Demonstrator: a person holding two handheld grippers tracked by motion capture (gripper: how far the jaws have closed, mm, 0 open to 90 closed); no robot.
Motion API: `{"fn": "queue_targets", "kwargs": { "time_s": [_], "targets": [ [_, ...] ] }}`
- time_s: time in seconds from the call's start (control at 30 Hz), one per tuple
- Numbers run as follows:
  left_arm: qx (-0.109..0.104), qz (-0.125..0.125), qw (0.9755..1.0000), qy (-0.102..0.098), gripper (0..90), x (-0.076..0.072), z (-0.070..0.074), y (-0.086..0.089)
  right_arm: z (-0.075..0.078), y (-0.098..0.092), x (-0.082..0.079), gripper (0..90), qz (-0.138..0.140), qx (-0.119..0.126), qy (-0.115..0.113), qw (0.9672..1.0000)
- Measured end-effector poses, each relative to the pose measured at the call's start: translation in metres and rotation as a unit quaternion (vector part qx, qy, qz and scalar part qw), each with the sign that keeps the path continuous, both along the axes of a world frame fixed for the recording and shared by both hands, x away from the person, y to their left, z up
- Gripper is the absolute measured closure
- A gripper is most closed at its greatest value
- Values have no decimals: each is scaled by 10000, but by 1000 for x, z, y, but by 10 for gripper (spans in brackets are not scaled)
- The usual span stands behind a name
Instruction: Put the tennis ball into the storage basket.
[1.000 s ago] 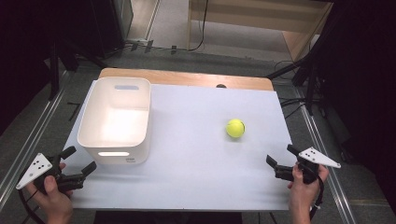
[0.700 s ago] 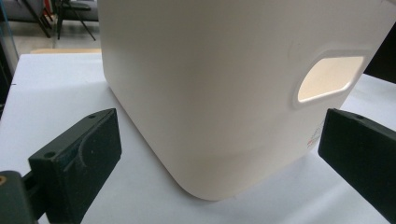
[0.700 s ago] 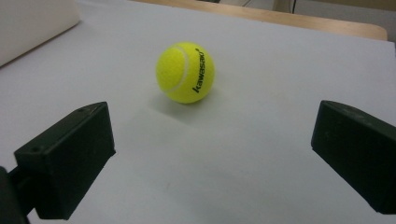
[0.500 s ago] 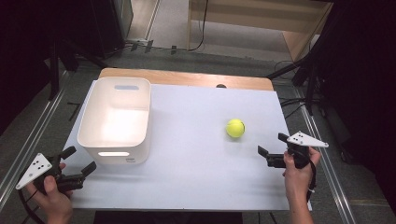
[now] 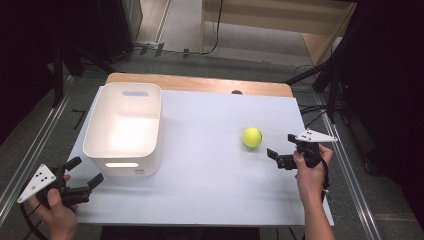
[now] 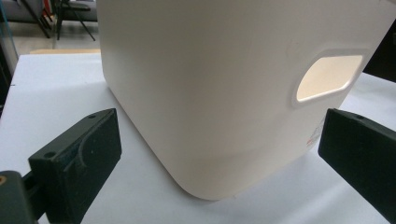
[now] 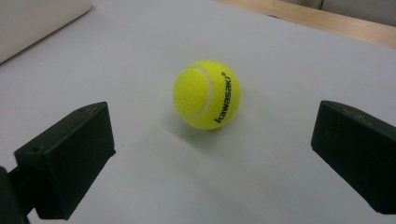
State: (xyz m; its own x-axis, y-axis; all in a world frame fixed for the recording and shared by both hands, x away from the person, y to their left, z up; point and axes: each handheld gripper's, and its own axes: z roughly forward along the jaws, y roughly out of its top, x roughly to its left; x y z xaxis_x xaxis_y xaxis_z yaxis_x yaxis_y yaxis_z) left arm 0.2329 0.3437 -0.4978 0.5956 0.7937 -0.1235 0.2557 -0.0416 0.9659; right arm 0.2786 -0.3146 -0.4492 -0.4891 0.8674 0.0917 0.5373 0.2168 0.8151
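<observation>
- Tennis ball (image 5: 252,137) rests on the white table (image 5: 210,190), right of centre, well apart from the white plastic bin (image 5: 125,129) at its 9 o'clock.
- Right gripper (image 5: 278,159) sits at the ball's 4 o'clock, near it, not touching; jaws spread wide, nothing between them.
- Right gripper view: ball (image 7: 207,94) lies ahead between the two black jaws, clear of both; "kawasaki" lettering reads here, too small to read in the high view.
- Left gripper (image 5: 85,178) at the table's near-left corner, jaws apart, empty.
- Left gripper view: bin's end wall (image 6: 243,93) close ahead, its handle cut-out (image 6: 329,77) at 2 o'clock.
- Versus a second ago: right gripper has moved in toward the ball; left gripper, ball and bin unchanged.
</observation>
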Motion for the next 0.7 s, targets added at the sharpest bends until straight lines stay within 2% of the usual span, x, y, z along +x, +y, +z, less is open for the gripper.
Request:
{"fn": "queue_targets", "kwargs": {
  "time_s": [0.33,0.6,0.7],
  "targets": [
    [24,3,10000,-7,0,0,0,0,5,15,25,0,192,-88,226,9995],
    [24,-4,10000,-5,0,0,0,0,5,22,38,0,247,-168,393,9988],
    [26,-9,10000,-7,0,0,0,0,3,26,45,0,258,-247,539,9979]
  ]
}}
